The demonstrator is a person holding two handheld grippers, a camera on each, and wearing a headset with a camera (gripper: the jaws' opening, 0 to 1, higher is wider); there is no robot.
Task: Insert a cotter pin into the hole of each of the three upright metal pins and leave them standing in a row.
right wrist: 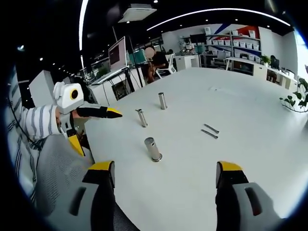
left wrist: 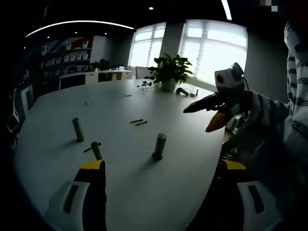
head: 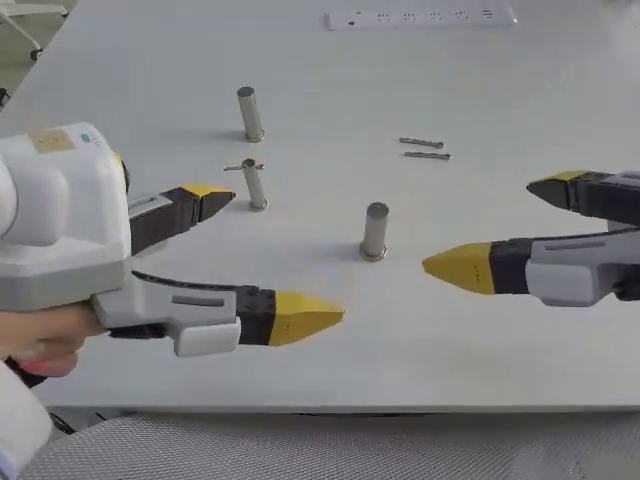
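A white desk (head: pixel 520 90) seen from above carries three upright metal pins, not yet in a straight row: the far pin (head: pixel 249 113), the middle pin (head: pixel 255 185) and the near pin (head: pixel 375 231); a fitted cotter pin (head: pixel 243 167) crosses the top of the middle pin, while the other two stand bare; two loose cotter pins (head: pixel 425 149) lie side by side on the desk, off to the right and apart from the near pin; by this reading one of three insertions is done and the second is about to start; the left tongs (head: pixel 270 255) and the right tongs (head: pixel 495 228) both hover above the desk, jaws spread wide, nothing held; the next move likely calls for the right tongs to pinch one thin loose pin off the flat desk, a fine low grip, then line it up with a small hole; the head view makes the fitted crosspiece plain and shows a power strip (head: pixel 420 17) at the far edge; the left gripper view shows the crosspiece as a short bar, and a potted plant (left wrist: pixel 168 72) beyond; in the right gripper view that crosspiece is too small to tell
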